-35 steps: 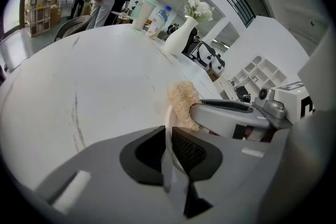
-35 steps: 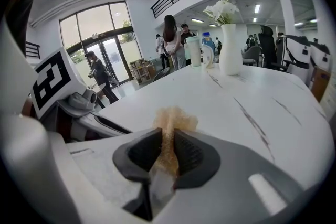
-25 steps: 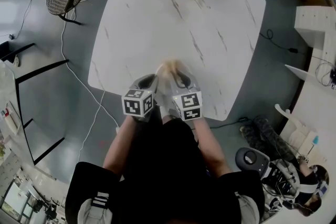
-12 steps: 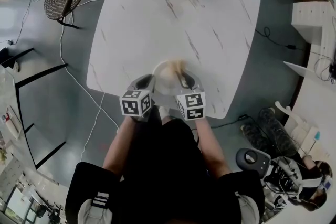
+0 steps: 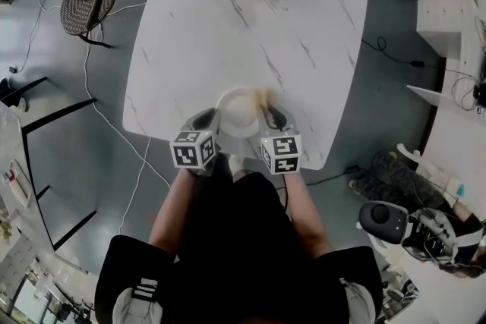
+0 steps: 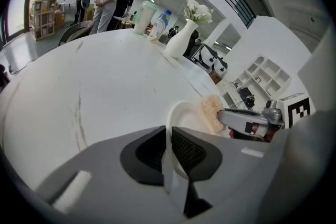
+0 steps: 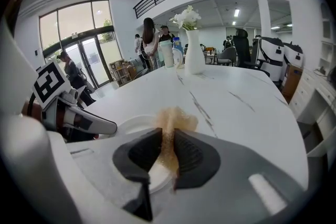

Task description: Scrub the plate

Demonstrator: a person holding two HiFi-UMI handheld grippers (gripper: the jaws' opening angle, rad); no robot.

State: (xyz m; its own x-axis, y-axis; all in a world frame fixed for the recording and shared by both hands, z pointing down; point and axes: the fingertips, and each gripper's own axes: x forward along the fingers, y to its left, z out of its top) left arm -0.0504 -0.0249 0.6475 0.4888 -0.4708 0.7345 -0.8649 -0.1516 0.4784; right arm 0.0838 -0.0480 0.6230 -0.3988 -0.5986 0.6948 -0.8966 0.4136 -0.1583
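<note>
Plate [image 5: 235, 114]: rigid, likely breakable; left tool [image 6: 168, 147] clamps its rim. Right tool [image 7: 168, 150] pinches soft tan scrubber [image 7: 176, 119].

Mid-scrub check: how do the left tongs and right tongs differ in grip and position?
The left tongs are clamped on the thin rim of the white plate; the right tongs are clamped on a fluffy tan sponge. In the head view, the left tongs sit at the plate's left edge and the right tongs at its right edge, with the sponge against the plate. Both are shut and point down at the table.
</note>
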